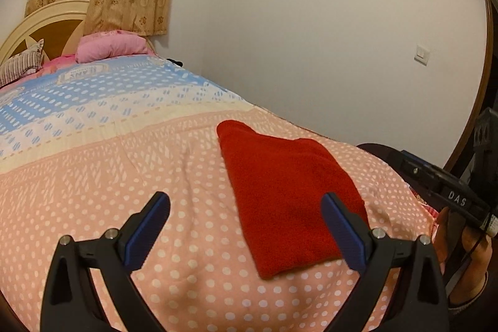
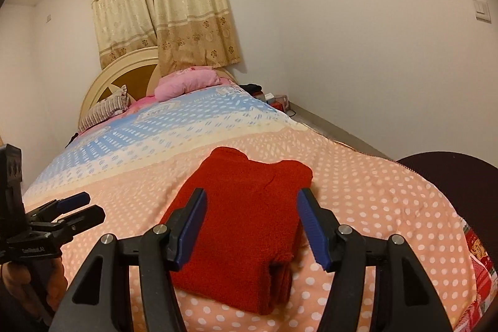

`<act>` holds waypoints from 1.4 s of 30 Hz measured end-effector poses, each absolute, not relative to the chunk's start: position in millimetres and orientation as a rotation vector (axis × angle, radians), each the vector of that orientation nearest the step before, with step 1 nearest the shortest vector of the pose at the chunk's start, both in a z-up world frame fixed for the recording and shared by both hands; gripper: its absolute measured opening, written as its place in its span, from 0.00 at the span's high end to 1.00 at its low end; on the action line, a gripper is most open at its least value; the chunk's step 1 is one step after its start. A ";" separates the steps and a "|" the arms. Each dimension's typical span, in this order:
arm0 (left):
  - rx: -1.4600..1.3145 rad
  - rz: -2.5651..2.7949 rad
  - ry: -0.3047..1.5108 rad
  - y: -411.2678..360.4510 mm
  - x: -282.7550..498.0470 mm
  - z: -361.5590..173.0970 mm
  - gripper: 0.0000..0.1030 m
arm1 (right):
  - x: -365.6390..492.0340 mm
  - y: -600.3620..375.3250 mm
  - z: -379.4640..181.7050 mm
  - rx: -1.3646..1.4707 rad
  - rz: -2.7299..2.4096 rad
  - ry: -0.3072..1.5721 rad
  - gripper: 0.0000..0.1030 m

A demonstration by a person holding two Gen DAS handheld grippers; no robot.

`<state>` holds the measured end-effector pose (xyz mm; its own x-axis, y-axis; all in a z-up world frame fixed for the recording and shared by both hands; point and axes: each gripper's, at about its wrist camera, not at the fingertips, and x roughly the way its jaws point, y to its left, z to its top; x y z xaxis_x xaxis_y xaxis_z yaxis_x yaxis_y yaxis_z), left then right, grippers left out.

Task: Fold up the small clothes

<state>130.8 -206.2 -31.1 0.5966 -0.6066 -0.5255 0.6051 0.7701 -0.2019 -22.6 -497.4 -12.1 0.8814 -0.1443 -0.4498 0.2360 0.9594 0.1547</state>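
A big bed (image 2: 373, 195) fills most of both views, and its blanket has white dots on pink at the near end and on blue farther up. At the far end of the bed stands a round cream and brown headboard (image 2: 130, 67), and tan curtains (image 2: 174, 5) hang on the wall right above it. A pink pillow (image 2: 186, 84) lies on the bed just in front of the headboard, and a striped pillow (image 2: 105, 111) lies beside it. A folded red garment (image 2: 246, 232) lies flat on the pink end of the bed, far from the headboard. It is folded into a thick block with its layers showing at the near edge. The right gripper (image 2: 250, 226) hangs just over the red garment with its blue pads spread wide apart, and it holds nothing. The left gripper (image 1: 246, 232) is over the pink end of the bed beside the red garment, wide open too and holding nothing. Its right pad sits in front of the edge of the garment. A white light switch (image 1: 422, 54) is on the wall beside the bed.
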 end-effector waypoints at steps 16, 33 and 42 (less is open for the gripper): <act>0.000 -0.690 0.588 -207.2 119.8 -27.5 0.03 | -30.6 -494.3 -21.8 0.238 -0.184 0.455 0.40; 0.014 -0.692 0.575 -207.2 114.8 -24.6 0.01 | -30.1 -490.3 -23.4 0.233 -0.188 0.451 0.39; 0.012 -0.690 0.569 -209.3 114.7 -23.8 0.00 | -33.8 -489.2 -20.2 0.233 -0.199 0.429 0.39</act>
<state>114.7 -209.3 -23.8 0.6260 -0.5981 -0.5003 0.6044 0.7776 -0.1734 -33.8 -489.2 -20.2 0.8908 -0.1415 -0.4319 0.2392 0.9540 0.1806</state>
